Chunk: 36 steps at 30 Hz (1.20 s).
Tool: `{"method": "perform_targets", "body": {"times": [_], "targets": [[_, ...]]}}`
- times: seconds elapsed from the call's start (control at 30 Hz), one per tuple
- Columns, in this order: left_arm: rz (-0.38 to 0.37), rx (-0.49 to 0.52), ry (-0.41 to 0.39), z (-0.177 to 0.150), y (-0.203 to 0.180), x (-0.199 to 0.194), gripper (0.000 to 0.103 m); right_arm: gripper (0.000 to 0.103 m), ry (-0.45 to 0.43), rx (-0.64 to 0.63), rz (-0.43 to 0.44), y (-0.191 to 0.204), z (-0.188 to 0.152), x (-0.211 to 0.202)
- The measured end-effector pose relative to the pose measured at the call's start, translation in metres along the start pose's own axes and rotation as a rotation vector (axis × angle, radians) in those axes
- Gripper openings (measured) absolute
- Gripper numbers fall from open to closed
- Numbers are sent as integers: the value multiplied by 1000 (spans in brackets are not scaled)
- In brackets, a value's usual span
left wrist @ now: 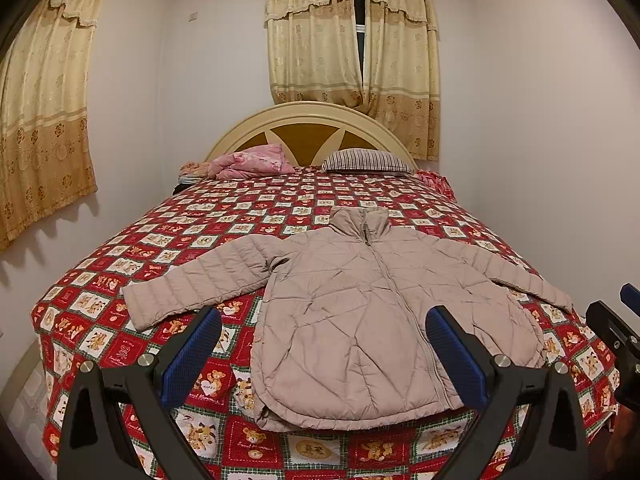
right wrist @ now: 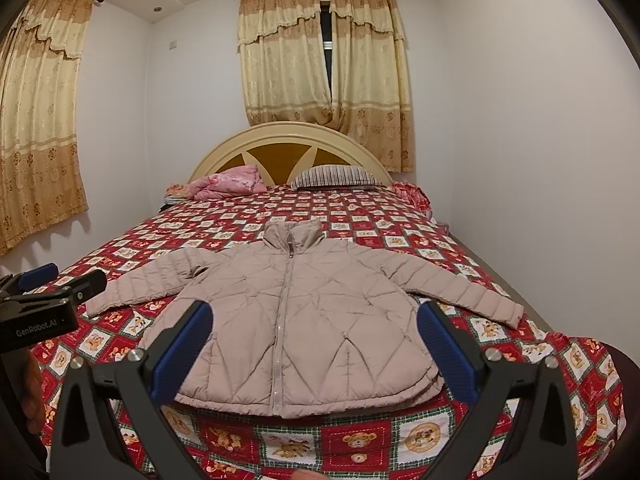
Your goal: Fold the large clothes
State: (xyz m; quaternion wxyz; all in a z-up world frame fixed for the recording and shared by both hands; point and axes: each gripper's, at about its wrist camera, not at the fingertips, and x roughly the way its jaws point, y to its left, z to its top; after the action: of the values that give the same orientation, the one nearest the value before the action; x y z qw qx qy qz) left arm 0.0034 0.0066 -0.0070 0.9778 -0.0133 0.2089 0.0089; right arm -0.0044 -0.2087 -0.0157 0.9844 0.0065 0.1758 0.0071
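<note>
A beige quilted puffer jacket [left wrist: 360,312] lies flat and zipped on the bed, collar toward the headboard, both sleeves spread out to the sides; it also shows in the right wrist view [right wrist: 296,320]. My left gripper [left wrist: 324,356] is open and empty, held above the foot of the bed over the jacket's hem. My right gripper [right wrist: 314,354] is open and empty, also above the hem. The right gripper shows at the right edge of the left wrist view [left wrist: 616,328]; the left gripper shows at the left edge of the right wrist view [right wrist: 44,292].
The bed has a red patchwork teddy-bear bedspread [left wrist: 224,216]. A pink blanket [left wrist: 252,162] and a striped pillow [left wrist: 366,160] lie by the cream headboard [left wrist: 308,120]. Walls stand close on both sides, with curtains [left wrist: 352,40] behind.
</note>
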Motion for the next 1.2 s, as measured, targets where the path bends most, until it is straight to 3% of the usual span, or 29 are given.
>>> {"method": "perform_targets", "body": {"times": [1.2], "targets": [[5, 3, -4, -3, 0, 2, 102, 103, 10, -2, 9, 10, -6, 2]]}}
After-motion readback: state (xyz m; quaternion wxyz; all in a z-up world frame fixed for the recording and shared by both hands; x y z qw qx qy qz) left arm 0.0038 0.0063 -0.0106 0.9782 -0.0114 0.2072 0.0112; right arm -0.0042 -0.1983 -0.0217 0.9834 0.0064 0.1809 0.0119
